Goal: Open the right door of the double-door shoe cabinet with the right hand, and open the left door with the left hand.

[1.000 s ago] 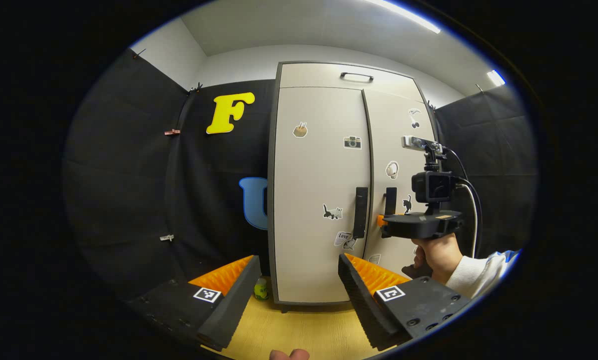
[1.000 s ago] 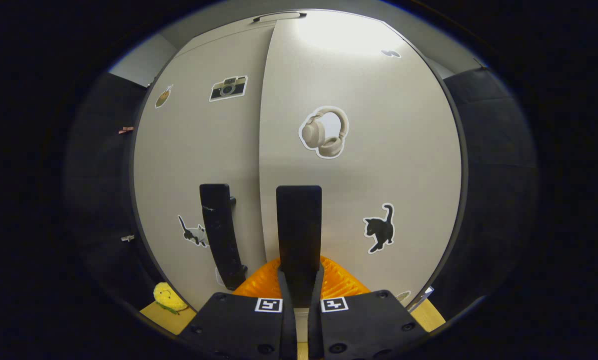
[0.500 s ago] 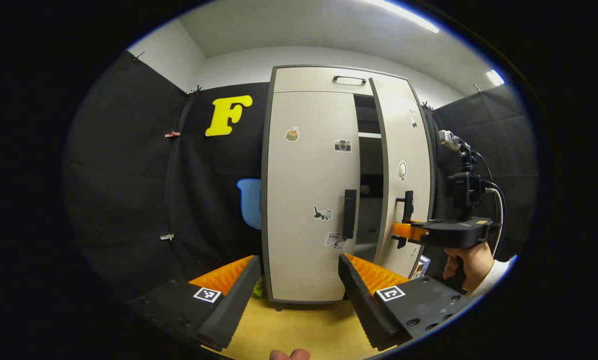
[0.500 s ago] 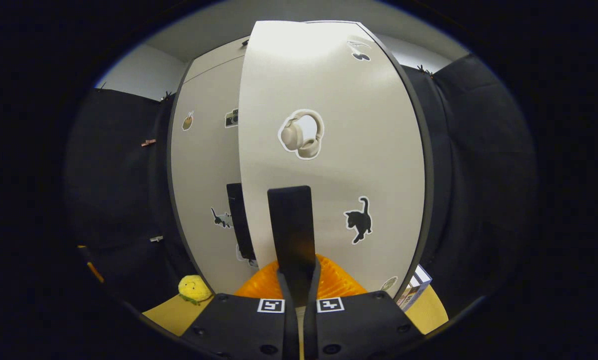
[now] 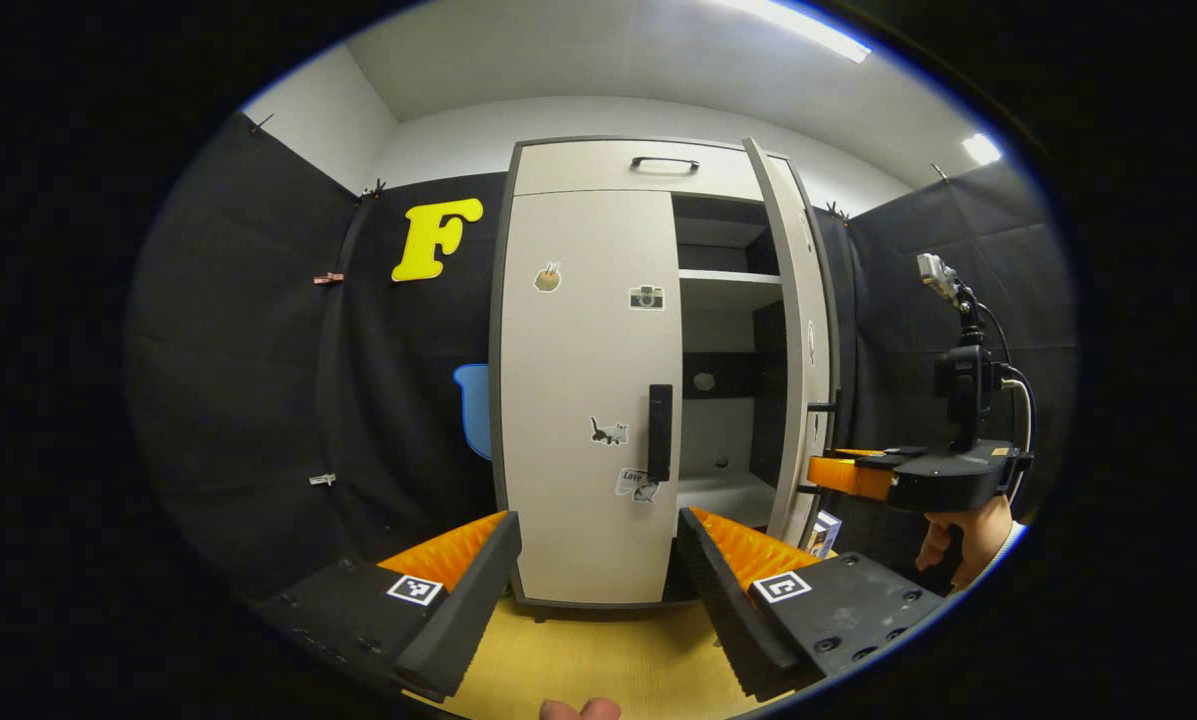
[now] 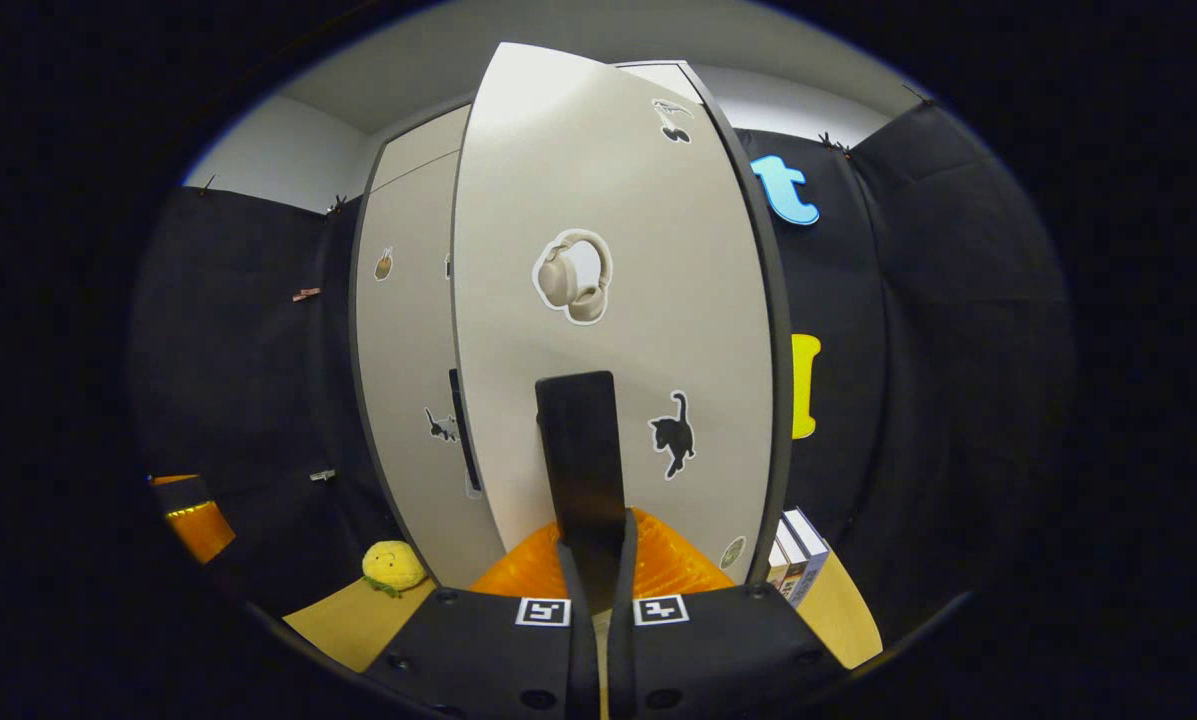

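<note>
A small yellow plush toy (image 6: 394, 567) with a green part lies on the wooden floor (image 6: 343, 625), close to the black cloth wall (image 6: 258, 390). On the other side, some boxes (image 6: 796, 555) stand upright on the floor, side by side, just beside the black cloth. In the left gripper view one such box (image 5: 825, 532) shows low on the floor (image 5: 598, 660). Small clips (image 5: 327, 278) hold the black cloth (image 5: 248, 400); another clip (image 5: 322, 480) sits lower. Above the cloth there is a white wall (image 5: 598, 120), and two long ceiling lights (image 5: 803, 25) shine.
</note>
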Demonstrator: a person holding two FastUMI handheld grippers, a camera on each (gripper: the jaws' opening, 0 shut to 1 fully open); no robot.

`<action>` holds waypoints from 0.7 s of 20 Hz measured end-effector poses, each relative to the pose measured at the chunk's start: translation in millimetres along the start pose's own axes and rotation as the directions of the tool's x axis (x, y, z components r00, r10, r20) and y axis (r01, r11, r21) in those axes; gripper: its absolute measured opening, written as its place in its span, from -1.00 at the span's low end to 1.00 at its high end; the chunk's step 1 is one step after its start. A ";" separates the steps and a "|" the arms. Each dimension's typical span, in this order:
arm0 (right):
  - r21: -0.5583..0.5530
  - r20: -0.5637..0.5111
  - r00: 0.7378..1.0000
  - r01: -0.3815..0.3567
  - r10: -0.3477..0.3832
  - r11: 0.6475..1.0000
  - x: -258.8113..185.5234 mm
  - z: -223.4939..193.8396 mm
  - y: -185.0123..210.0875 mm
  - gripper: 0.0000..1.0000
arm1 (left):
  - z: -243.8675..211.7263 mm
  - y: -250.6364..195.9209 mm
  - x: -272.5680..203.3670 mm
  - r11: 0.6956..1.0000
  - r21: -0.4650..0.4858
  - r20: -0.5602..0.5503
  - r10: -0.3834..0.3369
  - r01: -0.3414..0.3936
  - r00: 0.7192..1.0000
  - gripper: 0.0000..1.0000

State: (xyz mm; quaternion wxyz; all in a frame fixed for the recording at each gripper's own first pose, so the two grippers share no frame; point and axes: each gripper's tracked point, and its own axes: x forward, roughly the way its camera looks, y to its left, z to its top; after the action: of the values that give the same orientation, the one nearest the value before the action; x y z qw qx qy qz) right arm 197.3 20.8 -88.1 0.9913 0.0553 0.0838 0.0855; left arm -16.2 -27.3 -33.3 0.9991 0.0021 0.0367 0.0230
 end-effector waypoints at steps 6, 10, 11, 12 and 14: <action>-0.001 -0.011 1.000 0.024 -0.024 1.000 -7.7 0.3 -10.5 -0.84 | 2.2 -29.9 4.1 0.999 0.000 0.004 -0.049 0.049 0.999 0.94; -0.016 -0.019 0.998 0.065 -0.066 0.998 -12.5 0.7 -18.5 -0.84 | 2.6 -41.1 9.8 0.998 -0.004 0.007 -0.065 0.065 0.998 0.94; -0.029 -0.016 0.997 0.072 -0.073 0.997 -12.9 1.2 -20.1 -0.85 | 1.9 -43.4 11.9 0.998 -0.005 0.007 -0.067 0.067 0.998 0.94; -0.034 -0.018 0.997 0.073 -0.074 0.997 -12.8 0.6 -22.9 -0.85 | 1.9 -46.4 13.5 0.997 -0.008 0.006 -0.071 0.071 0.997 0.94; -0.034 -0.023 0.996 0.085 -0.086 0.996 -15.4 0.4 -26.1 -0.85 | 0.9 -54.2 16.5 0.997 -0.013 0.004 -0.082 0.082 0.997 0.94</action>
State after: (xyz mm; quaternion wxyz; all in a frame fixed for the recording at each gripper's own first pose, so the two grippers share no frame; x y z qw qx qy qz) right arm 186.6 -7.6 -88.5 0.9937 0.0341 0.0970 0.0448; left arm 2.8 -80.6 -33.9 0.9992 -0.0061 0.0350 -0.0178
